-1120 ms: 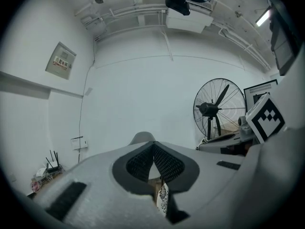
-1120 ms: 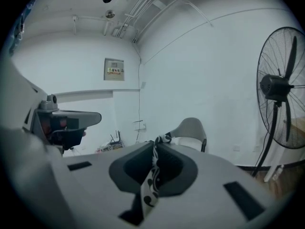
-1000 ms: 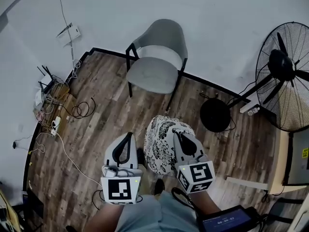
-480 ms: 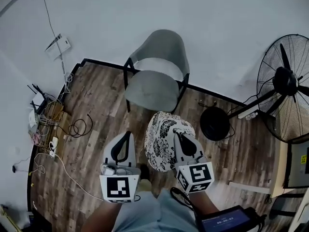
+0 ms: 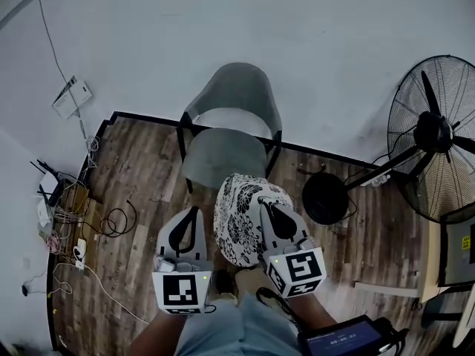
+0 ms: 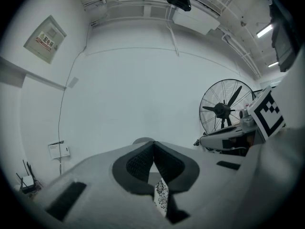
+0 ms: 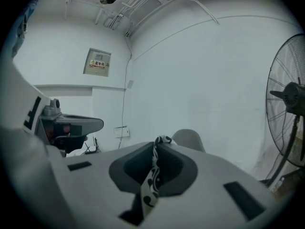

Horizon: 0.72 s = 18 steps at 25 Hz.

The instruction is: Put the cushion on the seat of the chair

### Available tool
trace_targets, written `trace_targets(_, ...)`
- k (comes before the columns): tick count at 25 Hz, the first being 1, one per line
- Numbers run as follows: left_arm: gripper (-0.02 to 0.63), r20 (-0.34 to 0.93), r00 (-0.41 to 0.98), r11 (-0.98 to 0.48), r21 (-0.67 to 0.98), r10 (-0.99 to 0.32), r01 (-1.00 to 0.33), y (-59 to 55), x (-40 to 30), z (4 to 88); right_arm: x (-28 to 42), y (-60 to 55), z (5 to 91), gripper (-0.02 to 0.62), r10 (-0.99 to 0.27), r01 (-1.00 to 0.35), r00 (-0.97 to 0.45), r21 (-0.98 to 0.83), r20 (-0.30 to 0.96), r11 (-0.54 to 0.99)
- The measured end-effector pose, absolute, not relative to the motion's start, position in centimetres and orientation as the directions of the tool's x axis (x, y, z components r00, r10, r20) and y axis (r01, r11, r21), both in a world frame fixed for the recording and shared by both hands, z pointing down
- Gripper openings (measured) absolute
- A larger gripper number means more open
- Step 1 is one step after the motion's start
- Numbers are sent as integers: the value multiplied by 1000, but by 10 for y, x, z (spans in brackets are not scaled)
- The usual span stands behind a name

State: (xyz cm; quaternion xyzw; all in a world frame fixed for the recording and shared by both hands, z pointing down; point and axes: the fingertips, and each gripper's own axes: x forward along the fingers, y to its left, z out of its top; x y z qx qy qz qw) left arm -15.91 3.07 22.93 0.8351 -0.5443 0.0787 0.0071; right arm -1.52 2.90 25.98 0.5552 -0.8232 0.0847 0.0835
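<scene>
Cushion: I hold it in the air, just short of the grey chair seat's front edge.
Left gripper: fingers clamped on cushion fabric.
Right gripper: fingers clamped likewise; I judge two grips stop sagging.

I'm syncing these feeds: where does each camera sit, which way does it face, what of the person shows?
Head view: on the head, looking steeply down at chair and cushion; left tool, right tool, forearms show.
Left gripper view: on the left tool, facing the wall; its shut jaws pinch cushion fabric.
Right gripper view: on the right tool, facing the same wall, jaws likewise.
Shared: fan and chair appear in all three.
</scene>
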Motion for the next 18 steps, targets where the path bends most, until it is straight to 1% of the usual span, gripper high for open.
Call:
trace_targets(4,9,153,405,-421,-93,-901,-902,2,-151,235,-9,3,265,12,-899,-930,-366,-60,240,363)
trace_targets(8,9,188,400,-415,-45,-897,-909,-30,-136,238,1,-28,275,12,-893,-928,-371,-77,254,364)
trace_targets(13,9,209,375,-399,-87,-903,-913,-70,-125,249,11,-71,289,12,-875,-916,-400,-109,273,385)
trace_targets(18,9,218,348,-372,-78,-912,-925,-104,-111,246,16,-112,288,12,-853,-893,-449,-130,265,430)
